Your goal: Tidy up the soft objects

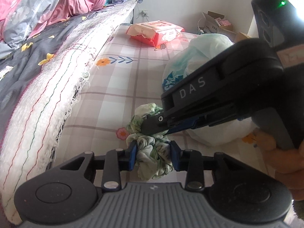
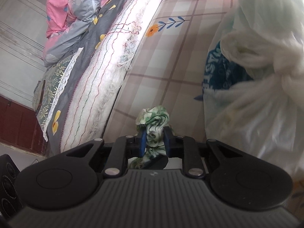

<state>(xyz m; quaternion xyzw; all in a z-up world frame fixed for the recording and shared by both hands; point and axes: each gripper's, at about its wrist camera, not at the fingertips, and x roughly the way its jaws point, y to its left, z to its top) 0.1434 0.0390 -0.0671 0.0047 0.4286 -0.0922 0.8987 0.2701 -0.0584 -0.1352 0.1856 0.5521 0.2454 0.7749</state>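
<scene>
Checked mattress (image 1: 117,87) beside raised bed edge, white wall behind. One green cloth (image 1: 152,152) mid-mattress, clenched by both left gripper (image 1: 153,156) and right gripper (image 2: 154,141). One white bag (image 2: 256,87), one red pack (image 1: 154,31).

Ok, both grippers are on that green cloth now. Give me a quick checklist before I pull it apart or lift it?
1. Left gripper shut on green cloth: ok.
2. Right gripper shut on the same cloth: ok.
3. Grips at separate spots on the cloth: ok.
4. Cloth free of the plaid sheet: cannot tell.
5. White plastic bag close beside the right gripper, snag risk: not ok.
6. Red packet well away: ok.
</scene>
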